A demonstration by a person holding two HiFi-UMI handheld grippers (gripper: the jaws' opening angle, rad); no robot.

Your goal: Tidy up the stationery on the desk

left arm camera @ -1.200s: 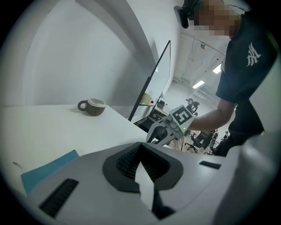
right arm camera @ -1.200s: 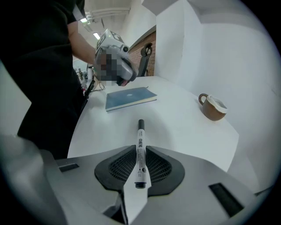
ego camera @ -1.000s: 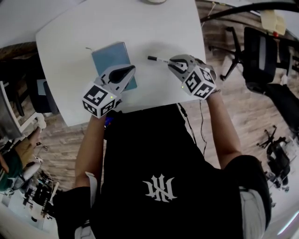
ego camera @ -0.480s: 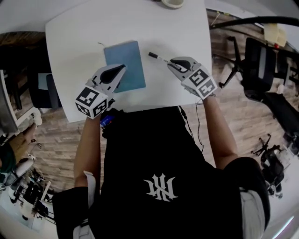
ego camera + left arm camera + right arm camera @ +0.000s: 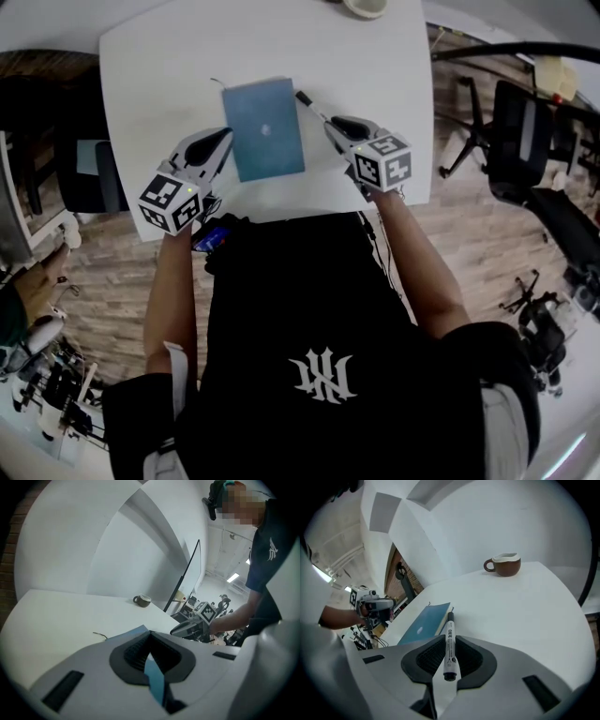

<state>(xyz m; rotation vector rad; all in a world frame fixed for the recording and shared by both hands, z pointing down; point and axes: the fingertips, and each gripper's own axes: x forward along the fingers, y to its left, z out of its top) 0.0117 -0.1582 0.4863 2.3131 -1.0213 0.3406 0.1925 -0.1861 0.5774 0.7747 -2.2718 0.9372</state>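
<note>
Right gripper view: the right gripper (image 5: 449, 638) has its fingers (image 5: 425, 657) clamped on a white, black-capped marker pen (image 5: 450, 645) beside a blue rectangular notebook (image 5: 423, 624); the left gripper (image 5: 150, 637) is closed, fingers together at the notebook's edge.

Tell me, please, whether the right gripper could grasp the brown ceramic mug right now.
Probably not: the right gripper is shut on a black-capped white marker pen, though bare white desk leads to the mug.

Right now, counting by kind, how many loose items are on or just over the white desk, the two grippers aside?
blue notebook: 1
marker: 1
brown mug: 1
Total: 3
</note>
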